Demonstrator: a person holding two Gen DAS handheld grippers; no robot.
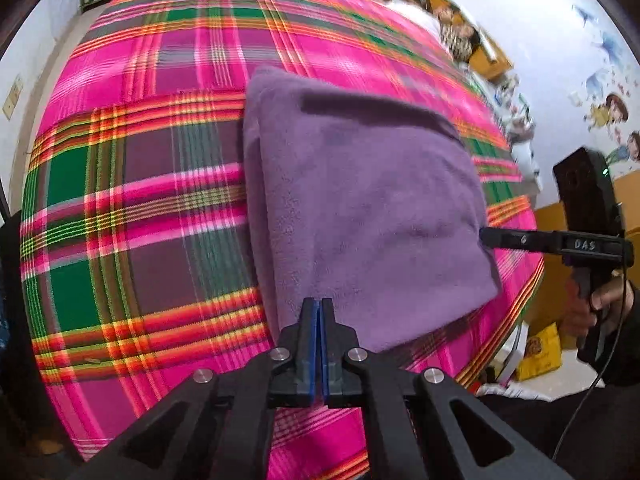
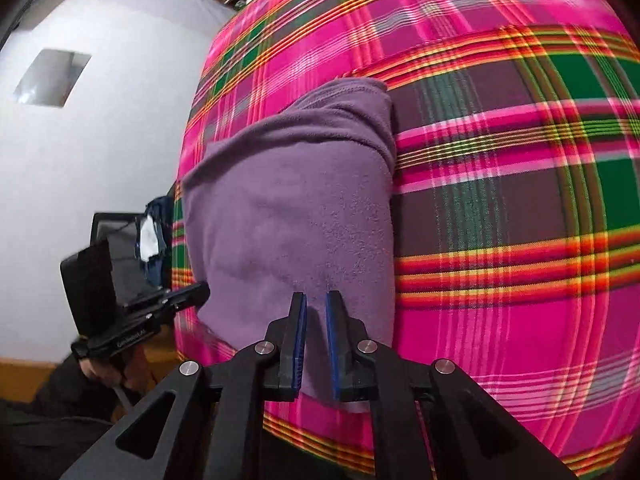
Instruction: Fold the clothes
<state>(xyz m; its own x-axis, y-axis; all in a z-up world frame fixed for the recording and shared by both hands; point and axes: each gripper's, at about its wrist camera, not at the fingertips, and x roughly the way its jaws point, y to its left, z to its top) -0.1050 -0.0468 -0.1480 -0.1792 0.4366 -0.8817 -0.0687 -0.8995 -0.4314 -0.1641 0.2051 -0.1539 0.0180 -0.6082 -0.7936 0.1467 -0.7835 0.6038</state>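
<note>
Purple fleece cloth, folded into a soft rectangle, lies on a bright plaid bedspread; left tool closed empty, right tool slightly open.

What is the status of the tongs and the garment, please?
Left tongs shut, empty. Right tongs slightly open over purple garment, grip unclear. Garment folded on plaid cover. Nothing obstructing.

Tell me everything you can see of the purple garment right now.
The purple garment looks like soft fleece, folded into a thick, roughly rectangular stack with layered edges along one side. It lies flat on the pink plaid cover, near its front edge. The left gripper is shut at its near edge; the right gripper sits at another edge, fingers slightly apart with cloth between them. Whether either grips it is unclear.
</note>
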